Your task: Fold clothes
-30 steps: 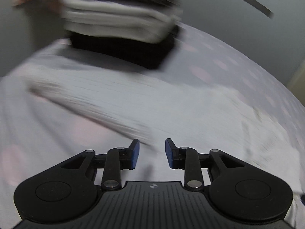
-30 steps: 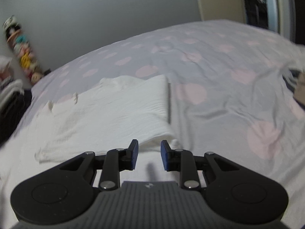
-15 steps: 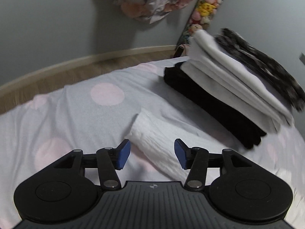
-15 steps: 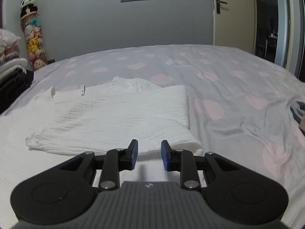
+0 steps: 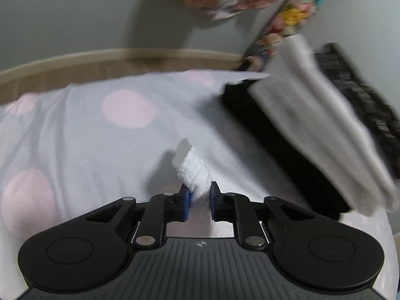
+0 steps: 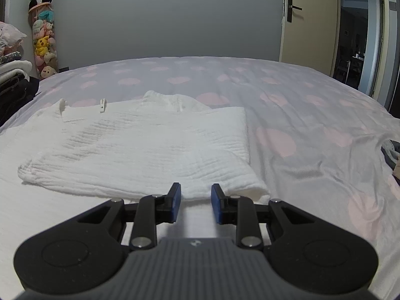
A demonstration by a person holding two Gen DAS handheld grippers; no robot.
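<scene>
The left gripper (image 5: 199,198) had just closed and pinched a bunched end of the soft, light white crinkle top (image 6: 140,147) spread on the polka-dot bed (image 6: 287,115), while the right gripper (image 6: 195,198), jaws apart and empty, hovered at its thick near hem, the likeliest grab point.

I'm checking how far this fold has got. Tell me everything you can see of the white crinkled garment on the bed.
The white garment looks like soft, crinkle-textured cotton. It lies flat on the polka-dot bedsheet, partly folded, one layer lapped over with a straight edge on the right and bunched fabric at the far end. Two small white tags stand up near its far left edge. The left gripper has just been closing and now pinches a bunched end of it between its blue pads. The right gripper is open at its near edge, not gripping it.
</scene>
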